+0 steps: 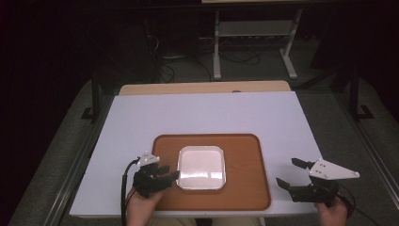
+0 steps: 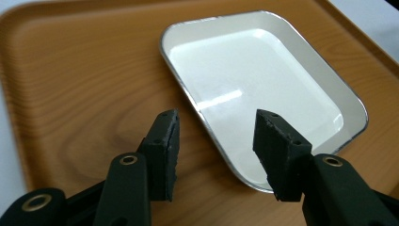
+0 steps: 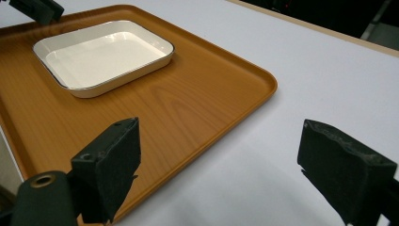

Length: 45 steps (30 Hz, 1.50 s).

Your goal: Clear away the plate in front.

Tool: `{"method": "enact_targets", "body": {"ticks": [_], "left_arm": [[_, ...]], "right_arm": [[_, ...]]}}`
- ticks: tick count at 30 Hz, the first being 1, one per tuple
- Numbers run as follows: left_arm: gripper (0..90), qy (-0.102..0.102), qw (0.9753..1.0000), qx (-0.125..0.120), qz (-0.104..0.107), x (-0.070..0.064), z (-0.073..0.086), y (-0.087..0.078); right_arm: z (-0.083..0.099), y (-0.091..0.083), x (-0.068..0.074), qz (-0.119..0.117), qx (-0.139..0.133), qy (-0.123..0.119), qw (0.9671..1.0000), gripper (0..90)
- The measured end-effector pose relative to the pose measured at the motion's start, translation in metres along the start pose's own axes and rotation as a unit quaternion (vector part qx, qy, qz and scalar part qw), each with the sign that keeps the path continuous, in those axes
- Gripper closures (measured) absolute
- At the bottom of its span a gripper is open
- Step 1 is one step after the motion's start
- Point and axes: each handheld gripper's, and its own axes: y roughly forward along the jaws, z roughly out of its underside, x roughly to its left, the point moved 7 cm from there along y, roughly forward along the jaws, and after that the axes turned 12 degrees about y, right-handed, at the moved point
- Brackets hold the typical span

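A dish (image 1: 201,168) sits on a tray (image 1: 244,160) on the table (image 1: 202,113).

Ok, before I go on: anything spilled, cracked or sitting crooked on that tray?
Nothing stands out. The white dish sits flat and square on the wooden tray, empty and clean, with no visible chips. The tray lies straight on the white table. Both the left gripper and right gripper are open, holding nothing.

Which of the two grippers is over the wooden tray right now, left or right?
The left gripper: its open jaws straddle the white dish's rim above the wooden tray. The right gripper hangs open over the white tabletop, beside the tray.
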Motion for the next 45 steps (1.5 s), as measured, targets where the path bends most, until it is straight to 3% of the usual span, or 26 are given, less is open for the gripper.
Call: {"method": "enact_targets", "body": {"ticks": [11, 25, 35, 42, 45], "left_arm": [[47.6, 0.001, 0.9998, -0.019, -0.004, 0.020, 0.003, -0.011], [45.0, 0.026, 0.9987, -0.043, -0.009, 0.040, 0.002, -0.028], [38.5, 0.048, 0.9974, -0.052, -0.008, 0.046, 0.000, -0.038], [36.4, 0.061, 0.9960, -0.062, -0.020, 0.050, 0.002, -0.046], [35.5, 0.078, 0.9945, -0.064, -0.027, 0.055, 0.006, -0.050]], "right_arm": [[0.001, 0.001, -0.003, 0.009, 0.002, 0.007, 0.9999, 13.0], [0.001, 0.001, -0.005, 0.018, 0.006, 0.013, 0.9997, 13.0], [0.001, 0.002, -0.006, 0.018, 0.007, 0.014, 0.9997, 13.0], [0.002, 0.003, -0.006, 0.019, 0.011, 0.010, 0.9997, 13.0], [0.002, 0.003, -0.006, 0.019, 0.012, 0.007, 0.9997, 13.0]]}}
